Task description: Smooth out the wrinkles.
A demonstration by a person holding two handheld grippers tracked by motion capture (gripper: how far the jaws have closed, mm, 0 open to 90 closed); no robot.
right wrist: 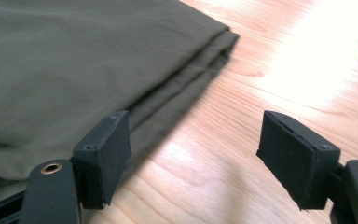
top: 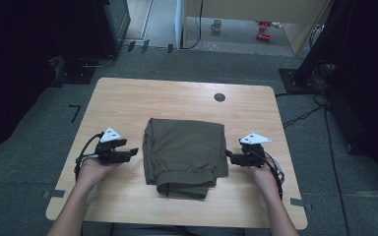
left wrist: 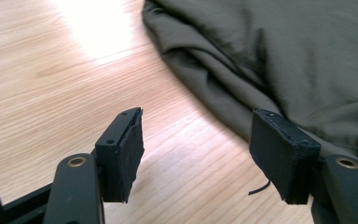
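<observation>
Both forearms enter from six o'clock. The left gripper points toward three o'clock, the right gripper toward nine o'clock; both have jaws apart, holding nothing.

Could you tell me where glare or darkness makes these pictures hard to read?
Left gripper view: a blown-out white glare patch on the table, the olive garment evenly lit. Right gripper view: similar glare at upper right, and the near tongs slightly soft. High view: the room's sides are nearly black, the tabletop dim but readable.
</observation>
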